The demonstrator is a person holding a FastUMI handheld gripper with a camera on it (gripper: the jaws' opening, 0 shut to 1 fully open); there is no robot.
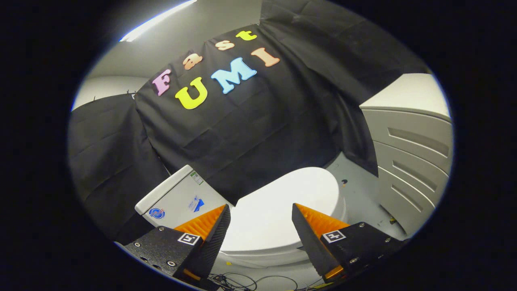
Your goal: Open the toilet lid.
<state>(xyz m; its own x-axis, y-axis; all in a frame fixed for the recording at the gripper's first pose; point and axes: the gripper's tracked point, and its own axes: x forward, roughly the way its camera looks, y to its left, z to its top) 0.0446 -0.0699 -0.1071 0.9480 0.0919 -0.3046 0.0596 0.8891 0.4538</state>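
A white toilet stands ahead of me with its lid [282, 202] down flat over the bowl. Its tank [177, 196] rises on the left, against the black cloth wall. My gripper [261, 212] hangs above the near side of the lid, open, with a wide gap between its fingers and nothing in it. The lid shows through that gap and runs on beyond the fingertips. The fingers are clear of the lid's surface.
A white ribbed cabinet [412, 161] stands to the right of the toilet. Grey floor [359, 194] lies between them. Loose cables [242, 281] trail on the floor just below the toilet's near edge. Black cloth hangs behind the tank.
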